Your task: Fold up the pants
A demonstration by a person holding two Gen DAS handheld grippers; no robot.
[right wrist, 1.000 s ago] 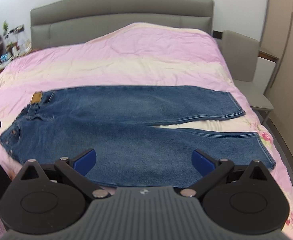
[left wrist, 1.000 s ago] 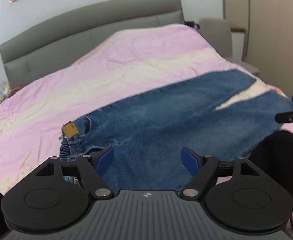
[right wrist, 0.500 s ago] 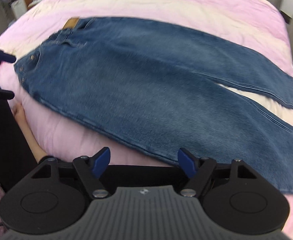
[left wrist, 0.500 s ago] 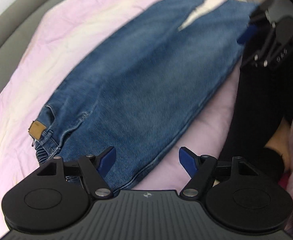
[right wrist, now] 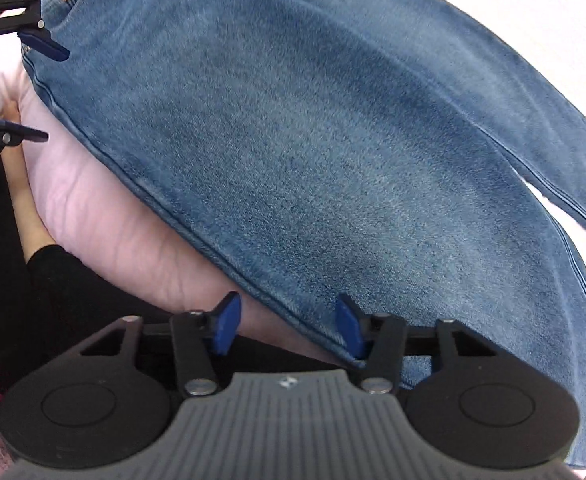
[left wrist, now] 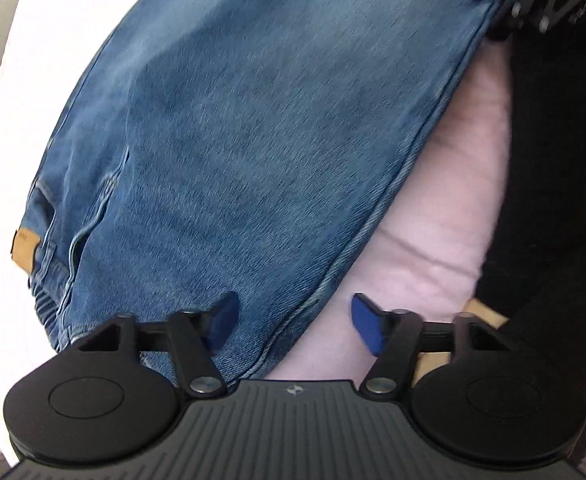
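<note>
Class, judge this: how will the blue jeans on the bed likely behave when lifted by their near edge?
The jeans lie flat, following the pink bedding, so they will probably drape, not stay stiff. The thick seamed edge suggests fairly heavy cloth. The coarse weave should grip, not slip.

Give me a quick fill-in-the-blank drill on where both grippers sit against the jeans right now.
1. Both the left gripper and the right gripper have their jaws ____.
2. The jeans lie flat on a ____ bedsheet.
3. The tan patch sits at the jeans' ____ end.
4. Each gripper straddles the jeans' near side ____, not yet pinching it.

Missing words: open; pink; waist; seam
</note>
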